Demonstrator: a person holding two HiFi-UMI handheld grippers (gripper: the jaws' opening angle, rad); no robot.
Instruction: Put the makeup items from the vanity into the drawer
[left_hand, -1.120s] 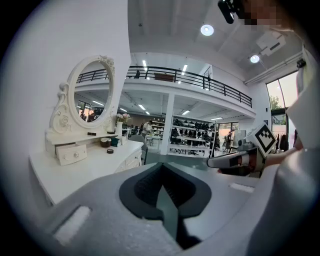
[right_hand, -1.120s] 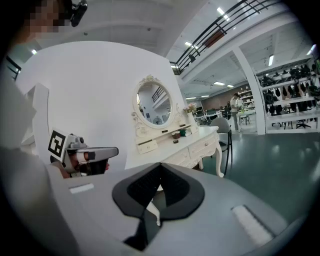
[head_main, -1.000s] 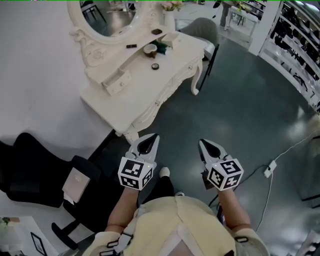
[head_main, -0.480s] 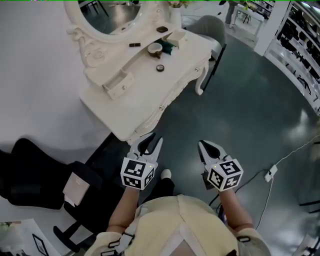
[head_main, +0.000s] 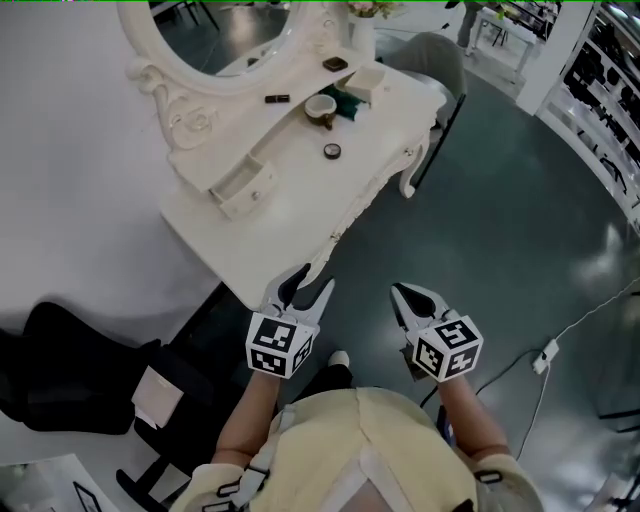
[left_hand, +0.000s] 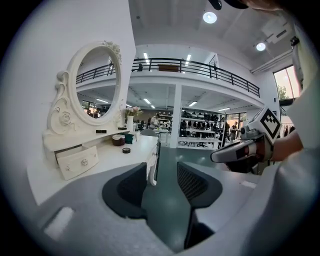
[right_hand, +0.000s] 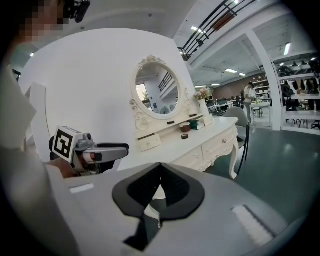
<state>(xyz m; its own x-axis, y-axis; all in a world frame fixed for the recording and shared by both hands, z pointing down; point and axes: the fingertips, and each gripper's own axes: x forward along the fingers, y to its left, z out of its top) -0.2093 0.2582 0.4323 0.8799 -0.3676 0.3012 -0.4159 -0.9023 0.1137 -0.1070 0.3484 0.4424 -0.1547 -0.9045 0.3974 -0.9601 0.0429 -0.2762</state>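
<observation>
The white vanity (head_main: 300, 190) with an oval mirror stands ahead of me. On its top lie a small round compact (head_main: 332, 151), a cup (head_main: 320, 106), a dark green item (head_main: 350, 97) and a white box (head_main: 366, 82); a black stick (head_main: 277, 98) rests on the shelf. Its small drawer (head_main: 240, 186) is pulled out a little. My left gripper (head_main: 308, 289) hovers off the vanity's near corner, its jaws opening with nothing between them. My right gripper (head_main: 408, 299) is shut and empty over the floor. The left gripper view shows the drawer (left_hand: 76, 161) and compact (left_hand: 126, 150).
A grey chair (head_main: 428, 58) stands behind the vanity's far end. A black office chair (head_main: 75, 372) sits on the left by the wall. A cable with a plug block (head_main: 545, 351) lies on the green floor at right. Racks (head_main: 605, 75) line the far right.
The vanity has come nearer and lower in the head view as I move towards it. The left gripper's jaws have spread apart from shut. The right gripper stays shut.
</observation>
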